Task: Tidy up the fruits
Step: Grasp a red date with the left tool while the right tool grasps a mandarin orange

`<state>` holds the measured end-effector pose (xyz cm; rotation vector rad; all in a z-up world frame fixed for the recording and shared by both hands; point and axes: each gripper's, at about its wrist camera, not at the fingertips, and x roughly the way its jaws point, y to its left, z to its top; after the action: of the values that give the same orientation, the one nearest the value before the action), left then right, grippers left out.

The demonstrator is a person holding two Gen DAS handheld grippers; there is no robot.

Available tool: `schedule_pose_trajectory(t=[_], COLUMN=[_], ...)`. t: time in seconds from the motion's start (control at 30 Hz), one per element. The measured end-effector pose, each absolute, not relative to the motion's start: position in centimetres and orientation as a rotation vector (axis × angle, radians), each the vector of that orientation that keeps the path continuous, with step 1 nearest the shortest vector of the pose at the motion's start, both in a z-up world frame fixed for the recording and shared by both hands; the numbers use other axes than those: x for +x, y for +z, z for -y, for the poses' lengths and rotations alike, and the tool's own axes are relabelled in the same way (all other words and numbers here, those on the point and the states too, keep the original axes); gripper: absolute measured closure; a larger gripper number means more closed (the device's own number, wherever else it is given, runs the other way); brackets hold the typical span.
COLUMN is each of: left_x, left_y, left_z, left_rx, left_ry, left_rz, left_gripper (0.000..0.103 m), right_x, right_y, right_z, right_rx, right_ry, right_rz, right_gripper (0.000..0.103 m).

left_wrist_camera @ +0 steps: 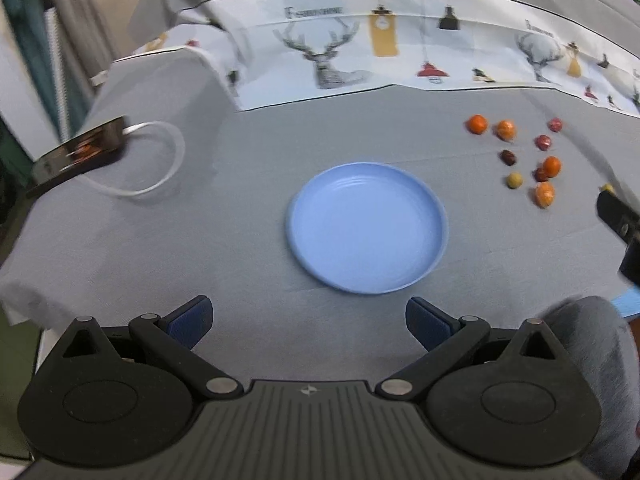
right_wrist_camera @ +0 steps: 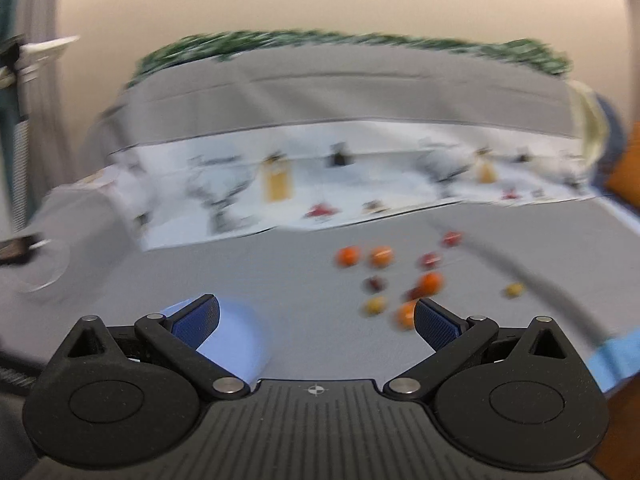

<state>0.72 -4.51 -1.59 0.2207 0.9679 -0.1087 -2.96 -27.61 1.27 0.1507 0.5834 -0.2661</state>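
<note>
An empty blue plate point(left_wrist_camera: 366, 228) lies on the grey cloth, straight ahead of my left gripper point(left_wrist_camera: 308, 322), which is open and holds nothing. Several small fruits lie to the plate's right: orange ones point(left_wrist_camera: 477, 124), dark red ones point(left_wrist_camera: 543, 142) and a yellowish one point(left_wrist_camera: 515, 180). The right wrist view is blurred. My right gripper point(right_wrist_camera: 316, 320) is open and empty above the cloth, with the same fruit cluster point(right_wrist_camera: 430, 283) ahead and right of it. An orange fruit point(right_wrist_camera: 404, 315) shows just beside its right fingertip. The plate's edge point(right_wrist_camera: 240, 344) peeks behind its left finger.
A printed cloth with deer and lamps point(left_wrist_camera: 360, 56) drapes the back of the table. A dark device point(left_wrist_camera: 76, 154) with a white looped cable point(left_wrist_camera: 160, 160) sits at the left. A dark part of the other gripper point(left_wrist_camera: 620, 220) shows at the right edge, and a grey sleeve point(left_wrist_camera: 592, 360) at the lower right.
</note>
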Motion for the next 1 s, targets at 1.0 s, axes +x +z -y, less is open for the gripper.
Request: schedule_pose_trajectory(t=[1.0], left_x=[27.9], left_y=[-17.2], left_z=[34.9], left_rx=[0.252], left_ry=[-0.412], left_rz=[-1.182], left_gripper=[0.0], right_x=[15.6], right_y=[-19.7], right_z=[43.5], right_rx=[0.328], right_ry=[-0.467], right_rz=[-1.023], right_gripper=[0.026])
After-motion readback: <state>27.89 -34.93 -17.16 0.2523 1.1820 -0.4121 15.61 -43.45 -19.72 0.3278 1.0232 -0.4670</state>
